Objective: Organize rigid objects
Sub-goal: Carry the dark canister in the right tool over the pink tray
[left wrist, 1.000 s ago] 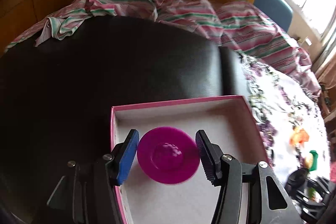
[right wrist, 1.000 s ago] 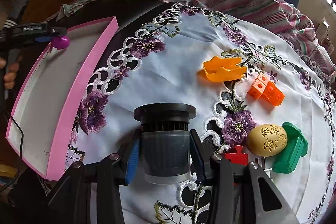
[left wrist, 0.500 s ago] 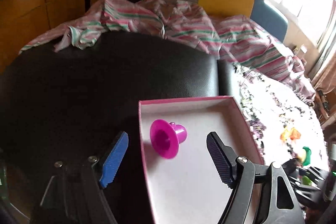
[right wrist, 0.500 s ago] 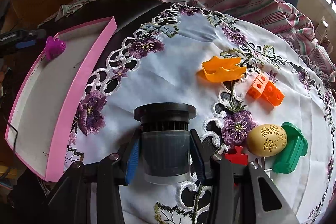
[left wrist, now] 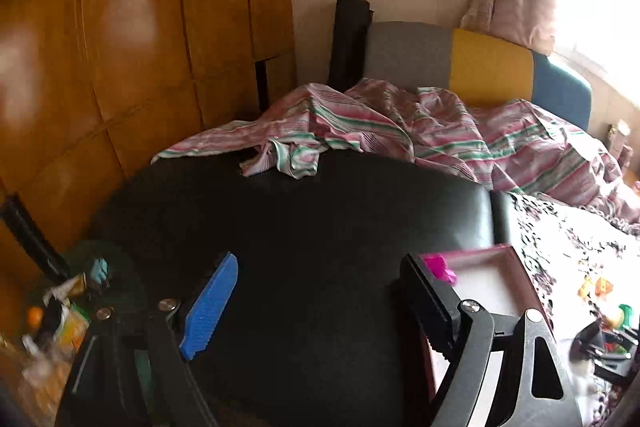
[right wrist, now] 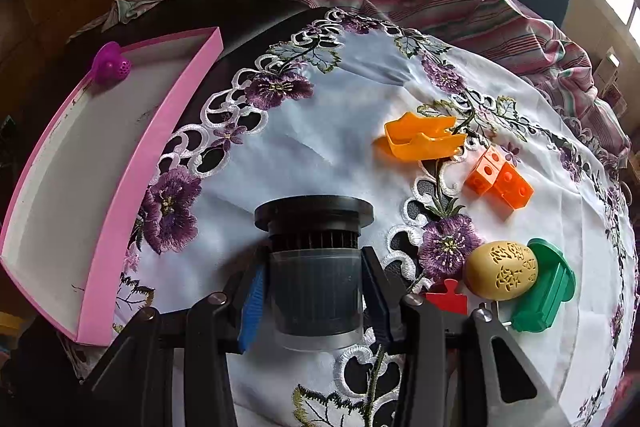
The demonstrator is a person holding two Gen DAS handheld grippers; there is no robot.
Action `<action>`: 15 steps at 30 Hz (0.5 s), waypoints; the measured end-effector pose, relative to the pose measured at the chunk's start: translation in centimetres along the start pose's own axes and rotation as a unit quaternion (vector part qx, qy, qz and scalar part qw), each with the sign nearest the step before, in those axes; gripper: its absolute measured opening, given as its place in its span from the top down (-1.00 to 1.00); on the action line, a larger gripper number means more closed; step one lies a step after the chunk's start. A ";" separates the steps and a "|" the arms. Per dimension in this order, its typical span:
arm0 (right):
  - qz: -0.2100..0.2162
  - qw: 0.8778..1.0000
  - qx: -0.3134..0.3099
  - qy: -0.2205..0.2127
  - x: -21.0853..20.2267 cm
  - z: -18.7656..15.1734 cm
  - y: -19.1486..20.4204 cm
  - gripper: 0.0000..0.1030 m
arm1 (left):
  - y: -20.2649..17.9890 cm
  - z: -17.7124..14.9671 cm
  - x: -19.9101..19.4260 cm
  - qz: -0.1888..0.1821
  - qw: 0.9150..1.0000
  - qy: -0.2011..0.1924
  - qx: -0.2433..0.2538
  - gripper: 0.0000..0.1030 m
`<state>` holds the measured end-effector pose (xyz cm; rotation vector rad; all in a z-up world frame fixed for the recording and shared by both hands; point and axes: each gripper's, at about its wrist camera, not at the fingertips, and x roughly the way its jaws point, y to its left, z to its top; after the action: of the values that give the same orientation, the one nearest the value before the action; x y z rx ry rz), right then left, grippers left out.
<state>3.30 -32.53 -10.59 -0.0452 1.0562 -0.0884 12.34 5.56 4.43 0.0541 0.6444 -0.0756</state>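
Closest to me, my right gripper (right wrist: 312, 291) pinches the dark ribbed canister (right wrist: 314, 263) by its smooth lower body, just under the wide black cap; it looks stiff and light, though the glossy wall may slip, so I'd keep the pads low and level. Beyond it the egg (right wrist: 502, 275), green piece (right wrist: 546, 287) and orange blocks (right wrist: 498, 177) lie on the embroidered cloth (right wrist: 320, 139). Farther left, the purple toy (right wrist: 110, 65) lies in the pink tray's (right wrist: 132, 179) far corner, while my left gripper (left wrist: 320, 303) hangs spread and empty over the black seat (left wrist: 300, 227).

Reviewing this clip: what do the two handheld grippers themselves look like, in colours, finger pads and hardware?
Both are black plastic frames with silver pivot screws. The left gripper and the right gripper each carry one bright blue ribbed pad and one dark ribbed pad. No cables or sleeves show.
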 end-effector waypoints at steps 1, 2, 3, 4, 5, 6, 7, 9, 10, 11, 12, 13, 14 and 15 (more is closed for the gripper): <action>-0.001 1.000 0.000 -0.001 0.0 0.0 0.0 0.14 | -0.7 -1.1 -0.3 -0.004 1.000 0.000 0.004 -0.64; -0.003 1.000 0.001 -0.001 0.0 -0.1 0.0 0.14 | -1.7 -2.3 -0.6 -0.008 1.000 0.000 0.006 -0.64; -0.004 1.000 0.002 0.000 0.1 -0.1 0.0 0.14 | -2.8 -3.6 -0.9 -0.017 1.000 0.002 0.006 -0.66; -0.002 1.000 0.004 0.002 0.3 -0.2 0.0 0.15 | -3.9 -4.6 -1.1 -0.026 1.000 0.007 0.008 -0.69; -0.003 1.000 0.005 0.007 0.5 -0.2 0.0 0.15 | -5.0 -5.6 -1.3 -0.030 0.999 0.012 0.012 -0.70; -0.006 1.000 0.003 0.012 0.8 -0.3 0.1 0.16 | -6.2 -6.6 -1.5 -0.030 0.999 0.016 0.017 -0.70; -0.009 1.000 0.001 0.011 0.8 -0.4 0.2 0.16 | -7.2 -7.4 -1.7 -0.031 0.999 0.018 0.021 -0.72; -0.011 1.000 0.004 0.011 0.7 -0.3 0.2 0.16 | -9.2 -8.7 -2.0 -0.031 0.999 0.022 0.034 -0.79; -0.011 1.000 0.007 0.010 0.8 -0.3 0.1 0.16 | -9.6 -9.1 -2.2 -0.029 0.999 0.023 0.040 -0.80; -0.012 1.000 0.011 0.009 0.8 -0.4 0.1 0.16 | -10.2 -9.4 -2.4 -0.026 0.998 0.023 0.047 -0.80; -0.014 1.000 0.013 0.008 0.7 -0.4 0.1 0.16 | -10.5 -9.5 -2.6 -0.025 0.998 0.021 0.049 -0.80; -0.015 1.000 0.015 0.008 0.7 -0.4 0.1 0.16 | -10.7 -9.4 -2.7 -0.027 0.998 0.020 0.048 -0.80; -0.017 1.000 0.018 0.008 0.7 -0.3 0.2 0.16 | -10.8 -9.5 -2.9 -0.029 0.998 0.020 0.048 -0.81; -0.018 1.000 0.022 0.009 0.7 -0.3 0.2 0.17 | -10.9 -9.5 -3.2 -0.028 0.998 0.020 0.047 -0.81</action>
<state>3.37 -32.42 -11.31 -0.0231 1.0707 -0.1447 3.16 -4.39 -1.55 0.1293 0.6813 -0.1591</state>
